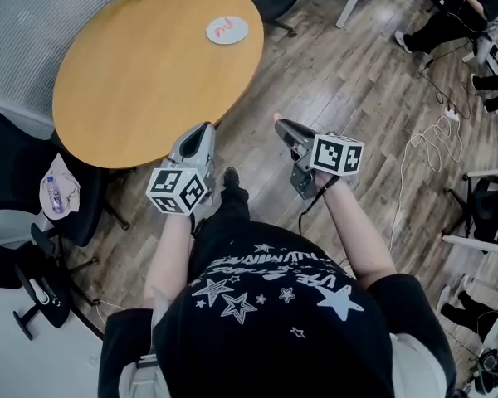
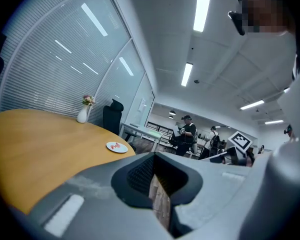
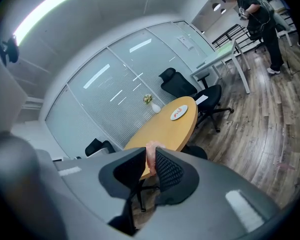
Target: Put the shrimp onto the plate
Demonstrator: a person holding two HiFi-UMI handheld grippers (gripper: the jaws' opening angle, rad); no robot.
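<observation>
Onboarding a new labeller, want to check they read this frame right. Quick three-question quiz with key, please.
1. Multiple choice: what sits between the right gripper's jaws? A) nothing B) a pink shrimp C) a vase
2. True or false: the plate at the far side of the round table is bare.
3. Fill in: the left gripper holds ____.
Key: 1 B. 2 False, pink pieces already lie on it. 3 nothing.
</observation>
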